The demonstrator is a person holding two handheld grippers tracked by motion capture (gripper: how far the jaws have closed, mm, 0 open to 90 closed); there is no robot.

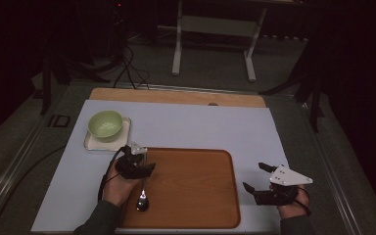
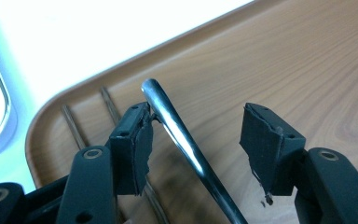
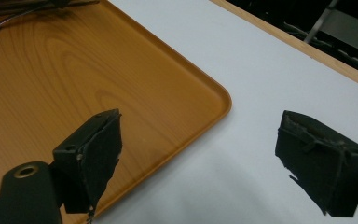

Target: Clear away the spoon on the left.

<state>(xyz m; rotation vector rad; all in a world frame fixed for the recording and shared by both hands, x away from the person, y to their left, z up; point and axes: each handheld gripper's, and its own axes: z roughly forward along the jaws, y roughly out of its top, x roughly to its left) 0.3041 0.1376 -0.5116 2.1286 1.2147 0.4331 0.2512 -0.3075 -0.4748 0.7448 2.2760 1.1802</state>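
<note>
A metal spoon [image 1: 142, 198] lies along the left side of a wooden tray [image 1: 196, 191], its bowl toward the near edge. My left gripper [image 1: 141, 160] is at the far end of the spoon's handle [image 2: 186, 144], open. The handle runs between the jaws and leans against the left pad [image 2: 137, 144], with a wide gap to the right pad. My right gripper [image 1: 255, 177] hovers open at the tray's right edge with nothing in it. In the right gripper view, one pad [image 3: 98, 149] is over the tray [image 3: 74, 70] and the other over the white mat [image 3: 242, 84].
A green bowl [image 1: 105, 124] sits on a small white square plate [image 1: 92, 143] at the back left of the mat, just beyond the tray's corner. A wooden board edge [image 1: 176, 95] runs along the back. Dark floor, cables and a stand lie beyond.
</note>
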